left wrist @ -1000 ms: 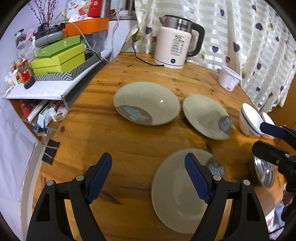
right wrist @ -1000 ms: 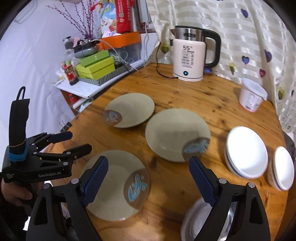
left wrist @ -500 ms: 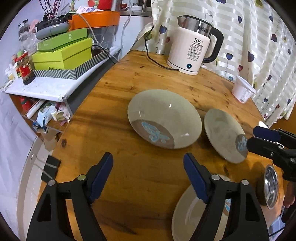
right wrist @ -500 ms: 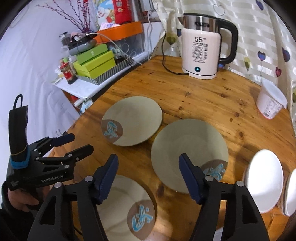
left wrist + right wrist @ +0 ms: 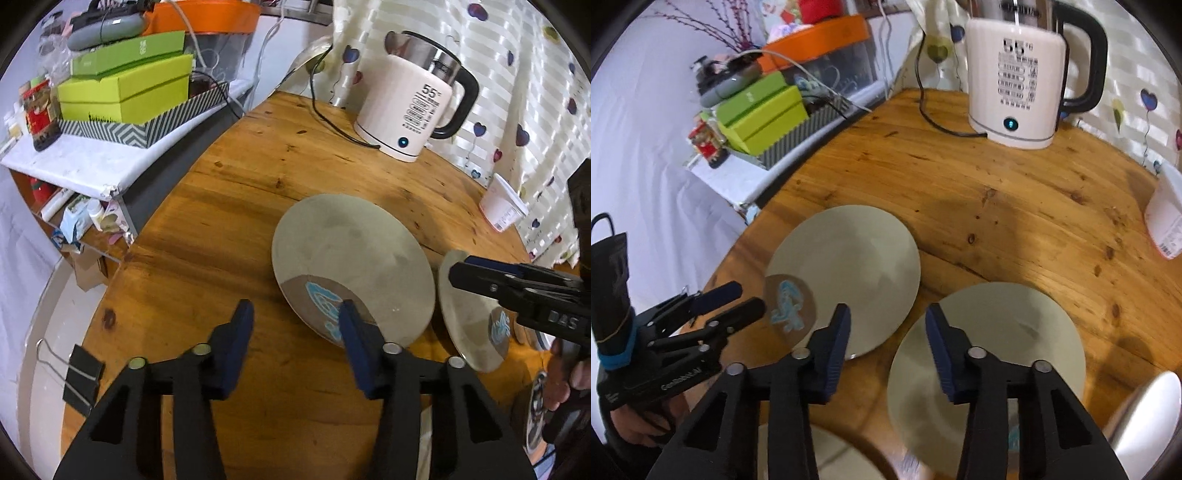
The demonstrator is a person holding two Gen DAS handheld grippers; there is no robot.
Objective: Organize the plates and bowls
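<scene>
I see a round wooden table (image 5: 258,192), its planks knotted and its varnish amber, with 2 matte grey-green plates in front of both cameras. The left plate (image 5: 351,266) is round and shallow, with a brown patch carrying a blue glazed motif at its near rim. The right plate (image 5: 990,350) lies just beside it, of the same make, its own blue motif largely hidden behind a finger.

My left hand-held gripper (image 5: 295,332) is closing: its blue ribbed pads stand apart, 1 above the left plate's near rim, the other over bare wood, with nothing clamped. My right hand-held gripper (image 5: 886,332) is also closing, pads apart, over the gap between the 2 plates, gripping nothing.

A white electric kettle (image 5: 1015,81) with a black handle stands at the far edge, showing "55°C" above rows of print too small to read; a blue light glows at its base and a black cord trails from it. A white tub (image 5: 504,205) with a barcode label stands further right. In the right wrist view the left gripper's body reads "GenRobot.AI".

Beside the table, a white shelf (image 5: 74,162) carries lime-green boxes (image 5: 122,88) on a chevron-patterned box. A cream striped curtain (image 5: 517,74) printed with hearts hangs behind. A black binder clip (image 5: 81,376) sits at the table's near left edge.
</scene>
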